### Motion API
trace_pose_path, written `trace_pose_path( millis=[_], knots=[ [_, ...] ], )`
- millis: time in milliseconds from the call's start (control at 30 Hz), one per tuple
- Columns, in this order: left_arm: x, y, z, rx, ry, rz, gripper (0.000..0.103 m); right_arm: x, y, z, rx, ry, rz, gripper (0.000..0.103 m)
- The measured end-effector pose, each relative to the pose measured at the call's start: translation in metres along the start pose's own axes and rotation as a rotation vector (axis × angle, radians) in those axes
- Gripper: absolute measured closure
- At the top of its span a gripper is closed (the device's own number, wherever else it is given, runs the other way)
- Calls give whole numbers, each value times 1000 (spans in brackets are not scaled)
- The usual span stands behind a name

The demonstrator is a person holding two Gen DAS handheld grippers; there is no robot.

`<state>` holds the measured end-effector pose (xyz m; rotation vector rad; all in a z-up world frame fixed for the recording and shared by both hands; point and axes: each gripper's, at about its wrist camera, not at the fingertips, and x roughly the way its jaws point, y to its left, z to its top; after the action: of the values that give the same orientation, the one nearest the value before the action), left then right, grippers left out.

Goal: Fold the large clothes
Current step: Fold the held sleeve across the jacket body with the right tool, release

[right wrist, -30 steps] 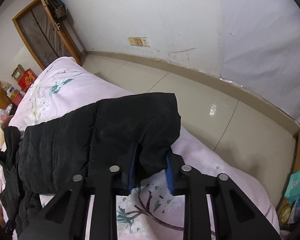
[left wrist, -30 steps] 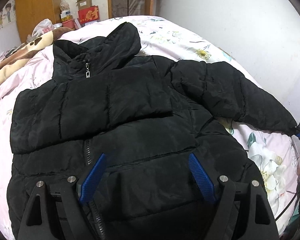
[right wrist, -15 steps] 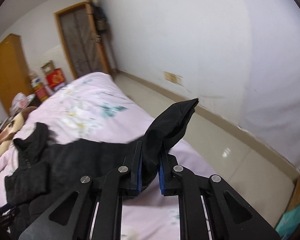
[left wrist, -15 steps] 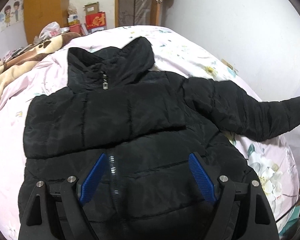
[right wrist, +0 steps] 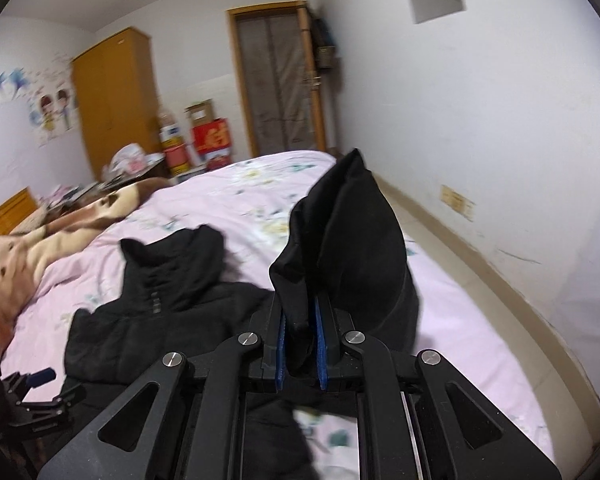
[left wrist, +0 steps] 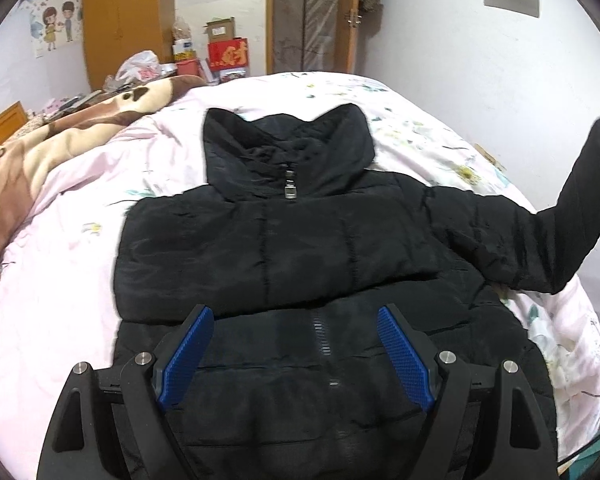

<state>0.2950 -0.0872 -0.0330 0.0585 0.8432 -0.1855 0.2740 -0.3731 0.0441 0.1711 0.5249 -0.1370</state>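
A black puffer jacket point(left wrist: 284, 248) lies front up on the pink bed, collar at the far end, its left sleeve folded across the chest. My left gripper point(left wrist: 296, 344) is open and empty, hovering over the jacket's lower front by the zipper. My right gripper point(right wrist: 300, 332) is shut on the cuff of the jacket's right sleeve point(right wrist: 347, 240) and holds it lifted above the bed. The raised sleeve point(left wrist: 571, 208) also shows at the right edge of the left wrist view. The jacket body point(right wrist: 172, 292) lies left of my right gripper.
The pink floral bedsheet point(left wrist: 60, 280) surrounds the jacket. A brown and cream blanket point(left wrist: 60, 132) lies bunched at the far left. Boxes and a red bag point(left wrist: 228, 54) stand behind the bed by a wooden wardrobe point(right wrist: 116, 100). A white wall point(right wrist: 499, 160) and tiled floor lie right.
My right gripper has lifted the sleeve cuff off the bed and swung it up and inward. The left gripper has shifted so the jacket sits more centered; it stays open.
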Motion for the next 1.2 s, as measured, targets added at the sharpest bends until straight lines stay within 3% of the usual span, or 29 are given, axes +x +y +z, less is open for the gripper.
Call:
trace_pose_path(
  millis=[300,600,1000,1200],
  knots=[
    [-3,35,-2,1,-26,40,19,28,77,-15,-85,58,121,92],
    [5,85,-3,-102,-12,-3,19,65,152,-36,-135,138,244,92],
    [24,115,-3,-149,-8,-39,19,116,204,-76,-113,290,369,92],
    [33,121,1,-196,-7,-95,19,134,218,-90,-104,342,408,91]
  ],
)
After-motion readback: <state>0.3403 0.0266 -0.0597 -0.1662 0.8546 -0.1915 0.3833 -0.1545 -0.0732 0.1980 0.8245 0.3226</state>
